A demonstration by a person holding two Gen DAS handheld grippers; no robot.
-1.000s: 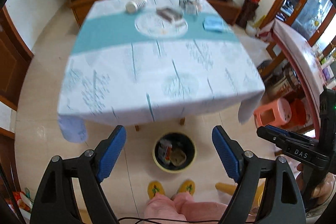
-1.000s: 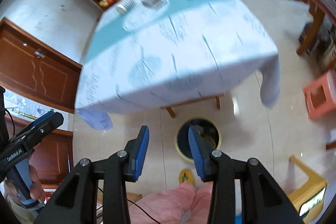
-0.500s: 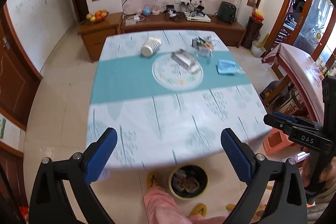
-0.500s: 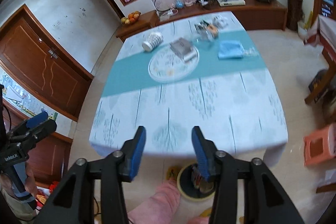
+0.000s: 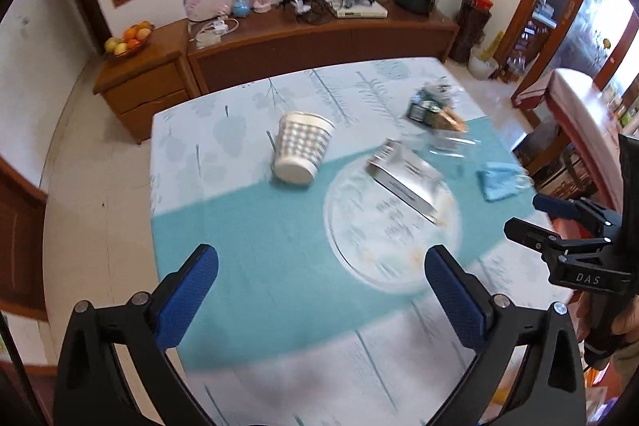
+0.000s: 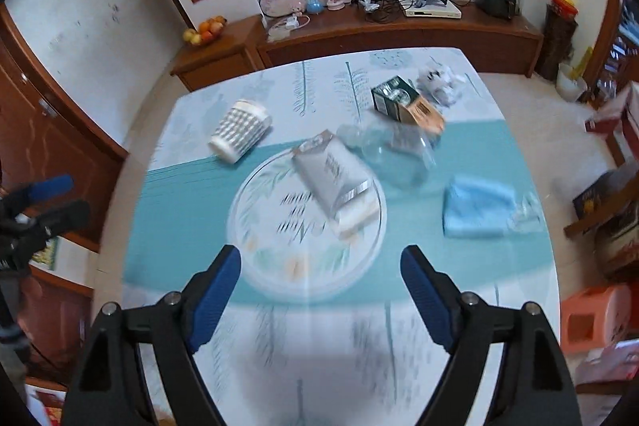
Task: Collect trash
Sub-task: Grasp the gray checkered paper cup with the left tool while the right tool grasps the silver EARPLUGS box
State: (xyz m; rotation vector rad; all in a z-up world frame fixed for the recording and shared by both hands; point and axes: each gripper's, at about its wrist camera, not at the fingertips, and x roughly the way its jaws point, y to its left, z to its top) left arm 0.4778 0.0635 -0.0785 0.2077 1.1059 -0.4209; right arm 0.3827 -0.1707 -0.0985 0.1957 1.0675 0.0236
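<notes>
A white dotted paper cup lies on its side on the table. A silver foil pouch rests on a round patterned plate. Behind it are a dark carton, a clear plastic container and crumpled white paper. My left gripper hangs over the teal stripe near the plate's left edge, its jaws opening with nothing between them. My right gripper is above the plate's near rim, its jaws also opening and empty.
A folded blue cloth lies at the table's right side. A wooden sideboard with cables and a fruit bowl runs along the far wall. An orange stool stands on the floor at the right.
Both grippers have swept forward from above the floor bin to over the table, and the bin has left view. Both pairs of jaws stand wider, the right one much more.
</notes>
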